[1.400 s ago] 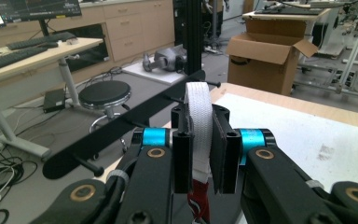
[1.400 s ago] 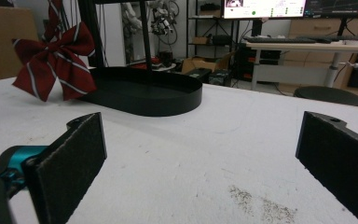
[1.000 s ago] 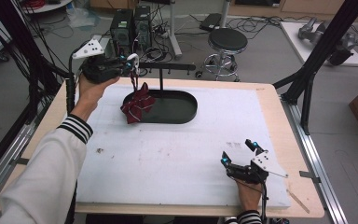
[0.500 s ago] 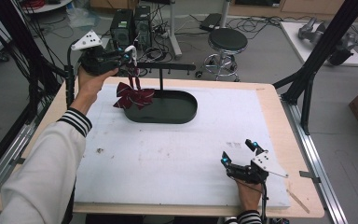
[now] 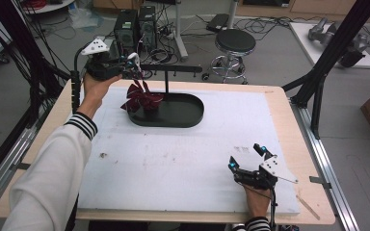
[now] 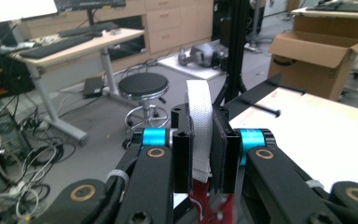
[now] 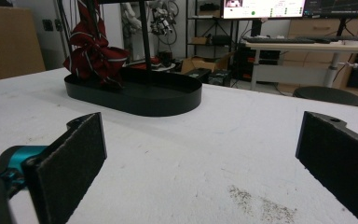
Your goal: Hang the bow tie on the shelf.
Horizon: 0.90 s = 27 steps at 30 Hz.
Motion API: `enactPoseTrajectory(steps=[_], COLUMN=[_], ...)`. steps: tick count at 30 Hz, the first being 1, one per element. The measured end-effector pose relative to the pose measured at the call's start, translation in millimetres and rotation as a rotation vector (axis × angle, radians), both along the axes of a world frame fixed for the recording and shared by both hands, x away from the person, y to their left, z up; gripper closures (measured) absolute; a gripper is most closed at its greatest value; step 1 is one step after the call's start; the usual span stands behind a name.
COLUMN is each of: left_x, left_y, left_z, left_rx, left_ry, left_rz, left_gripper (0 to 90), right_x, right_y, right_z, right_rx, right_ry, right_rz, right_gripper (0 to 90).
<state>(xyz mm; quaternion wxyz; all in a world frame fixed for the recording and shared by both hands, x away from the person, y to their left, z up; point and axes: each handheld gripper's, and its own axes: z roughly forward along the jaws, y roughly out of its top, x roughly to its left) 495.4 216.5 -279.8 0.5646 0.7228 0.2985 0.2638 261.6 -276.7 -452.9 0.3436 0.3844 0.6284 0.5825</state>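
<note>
White padding covers most of the wooden tabletop (image 5: 289, 125), and around it lies a cluttered lab floor — a black stool (image 5: 235, 42), computer towers (image 5: 135, 24) with tangled cables, and desks with keyboards and a monitor farther back. An open cardboard box (image 6: 317, 51) stands in the left gripper view.

At the far left of the tabletop the left gripper (image 5: 134, 65) is raised above the surface in the person's left hand (image 5: 94, 89). Its jaws are clamped tight on a white ribbed strap (image 6: 199, 135), which runs up between the two black pads; just below them a patch of dark red cloth shows. In the high view that strap leads down to a dark red bow tie with pale stripes (image 5: 139, 98), which hangs over the left end of a black oval tray (image 5: 183, 115). Whether the bow's lowest folds touch the tray floor is hard to tell. A thin black post (image 5: 166, 86) rises from the tray and carries a horizontal bar (image 5: 173, 70) just beside the gripper.

Near the front right corner the right gripper (image 5: 245, 159) rests low over the padding in the person's right hand (image 5: 257, 199), well apart from the tray. Its jaws are spread wide and hold nothing — between them the right gripper view shows bare white surface with a dark speckled smudge (image 7: 261, 205), and beyond it the tray and the bow tie.
</note>
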Motion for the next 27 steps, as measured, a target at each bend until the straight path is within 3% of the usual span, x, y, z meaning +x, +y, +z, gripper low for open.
enactPoseTrajectory(steps=[7,18,21,27], left_x=[8.1,10.7,11.2,10.3], left_y=[6.2,6.0,6.2,9.8], left_z=[-18.6,-30.9,-32.5,-35.4], left_rx=[0.023,0.044,0.032,0.021], left_ry=[0.082,0.134,0.154,0.181], left_rz=[0.062,0.088,0.101,0.131], left_gripper=[80.3,79.8,79.0,65.5], right_x=[-0.3,-0.6,-0.6,-1.6], right_y=[0.3,0.1,-0.1,-0.7], right_z=[0.0,-0.1,-0.1,-0.4], right_rx=[0.001,0.001,0.000,0.012], right_ry=[0.003,-0.003,-0.005,-0.006], right_rz=[-0.001,-0.007,-0.008,-0.004], right_gripper=[0.6,0.6,0.6,0.6])
